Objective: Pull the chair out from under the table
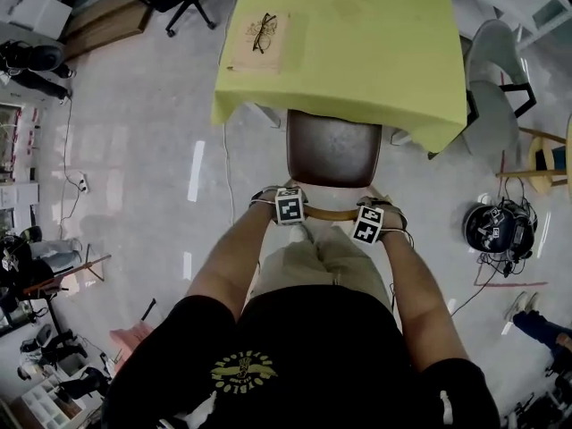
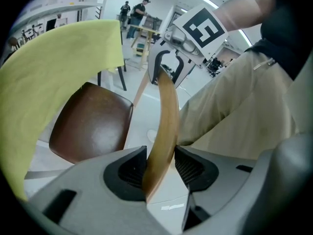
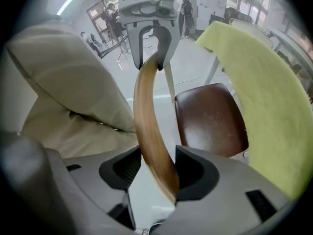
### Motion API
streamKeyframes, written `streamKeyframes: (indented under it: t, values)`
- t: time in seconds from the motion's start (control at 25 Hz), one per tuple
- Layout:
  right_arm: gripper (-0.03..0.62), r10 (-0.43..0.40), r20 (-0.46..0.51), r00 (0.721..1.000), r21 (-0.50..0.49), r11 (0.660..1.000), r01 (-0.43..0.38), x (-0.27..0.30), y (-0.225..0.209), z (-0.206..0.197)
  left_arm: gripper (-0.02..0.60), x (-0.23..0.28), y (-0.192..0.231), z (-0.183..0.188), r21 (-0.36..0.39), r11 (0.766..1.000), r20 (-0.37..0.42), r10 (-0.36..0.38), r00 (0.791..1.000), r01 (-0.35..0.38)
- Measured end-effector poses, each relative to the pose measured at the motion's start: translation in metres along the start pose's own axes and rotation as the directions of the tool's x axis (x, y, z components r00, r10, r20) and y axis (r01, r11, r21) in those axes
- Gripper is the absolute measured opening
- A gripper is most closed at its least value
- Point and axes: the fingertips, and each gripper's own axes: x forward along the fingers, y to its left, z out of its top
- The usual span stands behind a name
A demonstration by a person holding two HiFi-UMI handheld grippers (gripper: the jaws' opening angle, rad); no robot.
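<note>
The chair's brown seat (image 1: 332,148) shows mostly clear of the table; only its far edge is tucked beneath the hanging near edge of the yellow-green tablecloth (image 1: 357,43). Its curved wooden backrest rail (image 2: 164,121) faces the person. The left gripper (image 2: 160,168) is clamped on one end of that rail, with the wood running between its pads and touching both. The right gripper (image 3: 159,173) is clamped on the other end in the same way. The person's legs in beige trousers (image 1: 317,257) stand just behind the rail, between the two arms. On the left of the chair the pale floor (image 1: 143,150) lies open. On the right a grey chair (image 1: 492,88) stands beside the table's corner, and a dark helmet (image 1: 496,228) lies on the floor further back, both apart from the brown seat. On the tabletop, a pair of glasses (image 1: 264,30) rests on a wooden board (image 1: 246,56) near the left edge.
</note>
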Motion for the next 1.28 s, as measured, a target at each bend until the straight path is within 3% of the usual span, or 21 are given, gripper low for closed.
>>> streamKeyframes:
  t: [0.44, 1.0, 1.16, 1.28]
  values:
    - [0.206, 0.012, -0.012, 1.000, 0.081, 0.997, -0.010, 0.009, 0.044, 0.016, 0.172, -0.001, -0.027, -0.024, 0.059, 0.998, 0.012, -0.008, 1.000, 0.007]
    - [0.215, 0.000, -0.026, 1.000, 0.154, 0.988, 0.004, 0.007, 0.099, 0.021, 0.166, 0.008, -0.078, -0.043, 0.071, 0.996, 0.034, -0.048, 0.998, 0.045]
    - [0.219, -0.023, 0.003, 1.000, 0.215, 0.976, 0.022, 0.005, 0.104, 0.025, 0.156, -0.004, -0.081, -0.045, -0.001, 0.999, 0.103, -0.038, 0.994, 0.039]
    - [0.219, -0.034, 0.044, 0.998, 0.299, 0.954, 0.019, -0.002, 0.103, 0.028, 0.053, -0.028, -0.069, -0.049, -0.129, 0.992, 0.222, 0.014, 0.975, 0.015]
